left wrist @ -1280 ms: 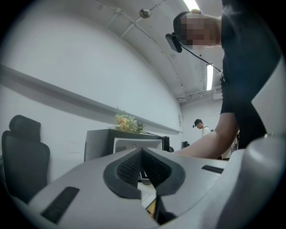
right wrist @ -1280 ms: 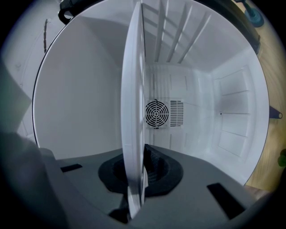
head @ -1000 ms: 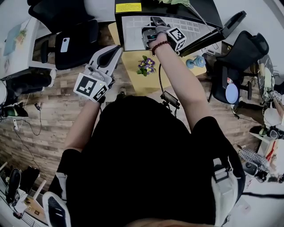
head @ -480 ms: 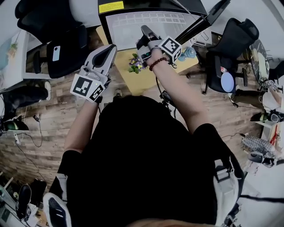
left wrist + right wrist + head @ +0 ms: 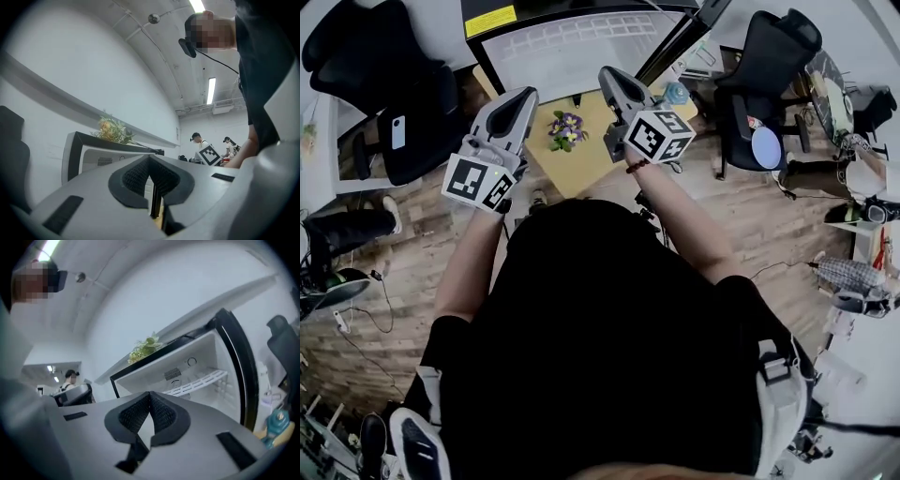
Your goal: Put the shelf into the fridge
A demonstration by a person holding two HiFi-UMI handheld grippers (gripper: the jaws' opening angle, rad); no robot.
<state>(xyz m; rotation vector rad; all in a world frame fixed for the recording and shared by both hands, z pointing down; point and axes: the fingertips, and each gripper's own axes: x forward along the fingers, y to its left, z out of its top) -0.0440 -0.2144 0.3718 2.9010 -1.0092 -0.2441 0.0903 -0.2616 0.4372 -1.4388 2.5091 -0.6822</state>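
Holds the right gripper (image 5: 609, 75), drawn back out of the fridge (image 5: 492, 58) since a second ago, up beside the left gripper (image 5: 523, 94). Shows both claws closed tip to tip, ribbed black pads meeting, gripping nothing. Leaves the white wire shelf (image 5: 199, 381) seated across the fridge's smooth white interior, well apart from both grippers. Faces a low yellow table (image 5: 600, 159) just before the open black-framed cabinet, carrying a purple flower bunch (image 5: 564, 127) and a blue figurine (image 5: 675, 92). Stands between black office chairs (image 5: 769, 66) on wood-plank floor (image 5: 412, 244).
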